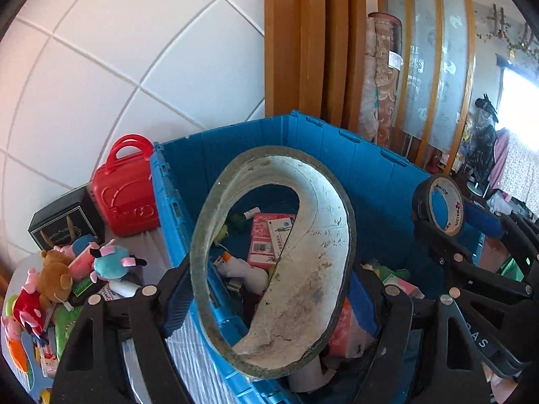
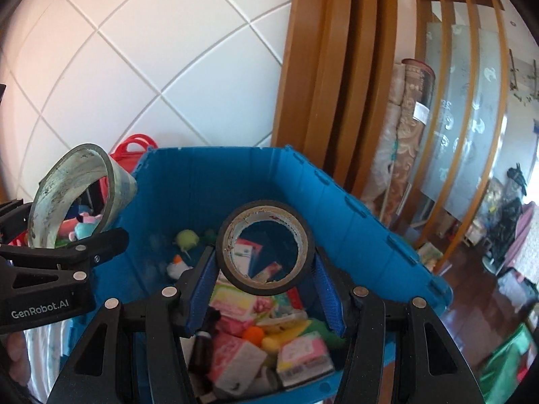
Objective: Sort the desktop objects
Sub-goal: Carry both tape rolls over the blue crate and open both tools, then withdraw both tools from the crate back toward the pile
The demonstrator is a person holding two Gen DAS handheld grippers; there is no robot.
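Observation:
My left gripper (image 1: 273, 282) is shut on a large grey tape roll (image 1: 313, 259) with a worn white core, held up over the near corner of the blue crate (image 1: 337, 155). That same roll (image 2: 50, 198) shows at the left of the right wrist view. My right gripper (image 2: 266, 269) is shut on a smaller black tape roll (image 2: 305, 235), its blue pads (image 2: 202, 286) pressing both sides, above the crate (image 2: 202, 181). From the left wrist view the black roll (image 1: 454, 205) hangs over the crate's right side. Packets, small boxes and toys lie inside the crate.
A red toy case (image 1: 124, 195), a black box (image 1: 64, 222) and several plush toys (image 1: 57, 276) lie left of the crate. White tiled wall (image 1: 118, 50) stands behind, with a wooden door frame (image 1: 303, 43) and rolled rugs (image 1: 380, 77) to the right.

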